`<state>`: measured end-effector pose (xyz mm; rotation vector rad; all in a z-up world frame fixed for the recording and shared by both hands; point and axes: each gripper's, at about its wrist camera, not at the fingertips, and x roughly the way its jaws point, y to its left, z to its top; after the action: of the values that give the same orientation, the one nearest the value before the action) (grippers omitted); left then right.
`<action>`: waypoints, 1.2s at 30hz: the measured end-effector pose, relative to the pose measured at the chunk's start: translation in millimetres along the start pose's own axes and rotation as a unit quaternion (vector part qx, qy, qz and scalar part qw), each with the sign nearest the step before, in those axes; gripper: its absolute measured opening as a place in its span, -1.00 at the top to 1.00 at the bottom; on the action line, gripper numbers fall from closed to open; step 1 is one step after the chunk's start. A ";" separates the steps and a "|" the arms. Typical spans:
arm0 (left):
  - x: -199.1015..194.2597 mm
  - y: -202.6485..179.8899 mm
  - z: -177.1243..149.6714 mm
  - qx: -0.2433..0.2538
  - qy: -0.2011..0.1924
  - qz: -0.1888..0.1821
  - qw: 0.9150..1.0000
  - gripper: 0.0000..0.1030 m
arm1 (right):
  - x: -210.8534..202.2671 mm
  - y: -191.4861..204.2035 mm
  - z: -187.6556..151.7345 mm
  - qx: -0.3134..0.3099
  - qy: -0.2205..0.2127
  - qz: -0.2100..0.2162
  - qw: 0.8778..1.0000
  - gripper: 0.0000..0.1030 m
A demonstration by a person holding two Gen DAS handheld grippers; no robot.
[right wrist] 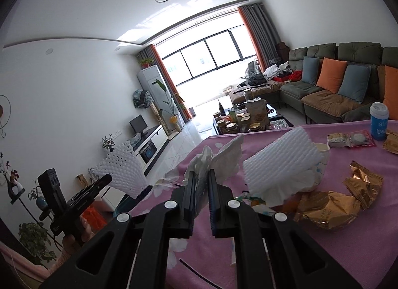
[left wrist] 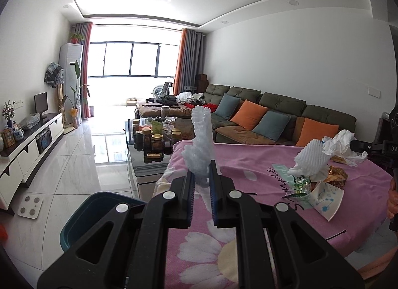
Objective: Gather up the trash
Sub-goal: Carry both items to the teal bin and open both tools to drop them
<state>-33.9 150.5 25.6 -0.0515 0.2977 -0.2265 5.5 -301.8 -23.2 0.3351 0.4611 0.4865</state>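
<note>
Your left gripper (left wrist: 201,182) is clamped on a white foam net sleeve (left wrist: 200,144) that sticks straight up between the jaws, above the edge of the pink flowered tablecloth (left wrist: 261,164). The teal bin (left wrist: 82,217) sits on the floor just below it to the left. Your right gripper (right wrist: 201,182) is pinching a crumpled white tissue (right wrist: 202,159) over the same cloth. Still on the table: another foam net (right wrist: 281,157) on a paper cup (right wrist: 321,162), plus gold wrappers (right wrist: 328,207) beside them.
</note>
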 end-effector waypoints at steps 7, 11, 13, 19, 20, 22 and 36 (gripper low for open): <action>-12.1 40.2 -0.2 -0.009 -0.001 0.059 0.998 0.78 | 78.8 46.7 3.5 -0.044 0.062 0.090 0.993 0.83; -14.4 65.8 -5.8 -0.016 0.009 0.090 0.996 0.78 | 123.1 72.7 8.3 -0.061 0.092 0.132 0.985 0.83; -14.5 78.6 -9.8 -0.021 0.018 0.104 0.994 0.78 | 144.7 84.3 10.3 -0.067 0.106 0.150 0.981 0.83; -1.5 109.4 -28.6 -0.037 0.059 0.136 0.988 0.76 | 203.8 125.6 1.9 -0.078 0.162 0.202 0.963 0.83; 1.5 114.1 -31.9 -0.042 0.066 0.137 0.987 0.76 | 212.4 132.6 -0.8 -0.080 0.171 0.206 0.960 0.82; 7.9 122.6 -39.4 -0.048 0.079 0.143 0.985 0.76 | 230.9 139.5 -6.8 -0.079 0.190 0.213 0.955 0.82; 84.2 144.5 -88.1 -0.085 0.157 0.155 0.972 0.69 | 317.2 170.6 -41.4 -0.084 0.280 0.174 0.940 0.67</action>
<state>49.3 270.4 -94.5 -0.1382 0.6339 0.1048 171.3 12.2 -96.3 0.1039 0.9135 0.9720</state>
